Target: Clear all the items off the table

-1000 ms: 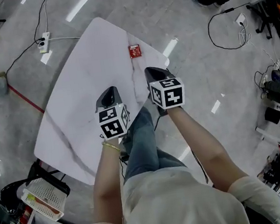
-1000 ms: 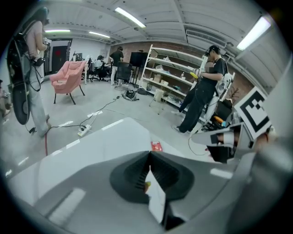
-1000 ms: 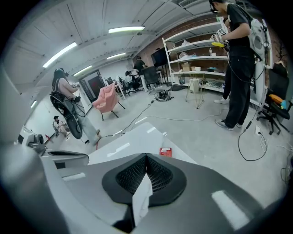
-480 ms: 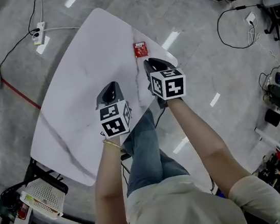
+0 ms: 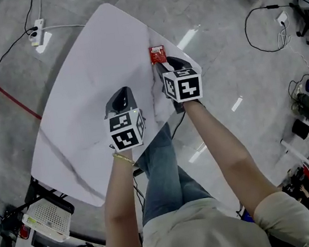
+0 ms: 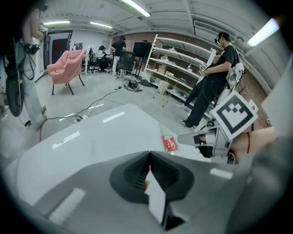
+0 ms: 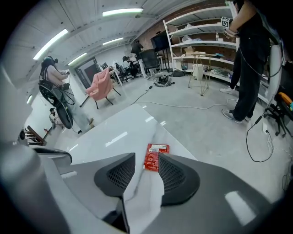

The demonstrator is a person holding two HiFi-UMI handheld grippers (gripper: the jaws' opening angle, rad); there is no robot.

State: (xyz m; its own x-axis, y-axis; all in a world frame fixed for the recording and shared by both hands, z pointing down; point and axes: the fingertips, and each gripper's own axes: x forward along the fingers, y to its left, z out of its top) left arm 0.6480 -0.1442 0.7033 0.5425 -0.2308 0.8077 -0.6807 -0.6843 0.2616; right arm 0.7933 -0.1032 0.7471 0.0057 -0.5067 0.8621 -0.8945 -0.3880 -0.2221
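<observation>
Packet [image 7: 155, 154], red and flat, lies on the white surface [image 5: 81, 90] right in front of the right gripper [image 7: 147, 159]. That gripper's jaws are a little way apart and have just been opening. The packet shows in the gap at their tips, and the right tip hides one edge of it. The pads do not press on it, and nothing is held. This gripper points down at the surface. The left gripper [image 6: 149, 154] has its jaws shut tight together with nothing in them. It hangs over the middle of the surface, well apart from the packet, with the right gripper off to its right. Each gripper has a cube [image 5: 183, 84] with black and white squares on it, and a bare arm [image 5: 221, 150] holds each one. A leg [image 5: 160, 165] in blue jeans shows between the arms, by the near edge of the surface. The packet sits close to the far right edge, near a corner. Thin grey lines run over the white top like marble. All around is a shiny grey floor [image 5: 216, 37]. A white power strip [image 5: 35, 35] lies on the floor past the far left side, and a black cable [image 5: 260, 25] loops on the right. A white basket [image 5: 45, 218] sits low on the left. Farther off in the room are a pink chair [image 6: 67, 67], white shelves [image 6: 176, 61], and a person [image 6: 213, 82] in black standing near them.
</observation>
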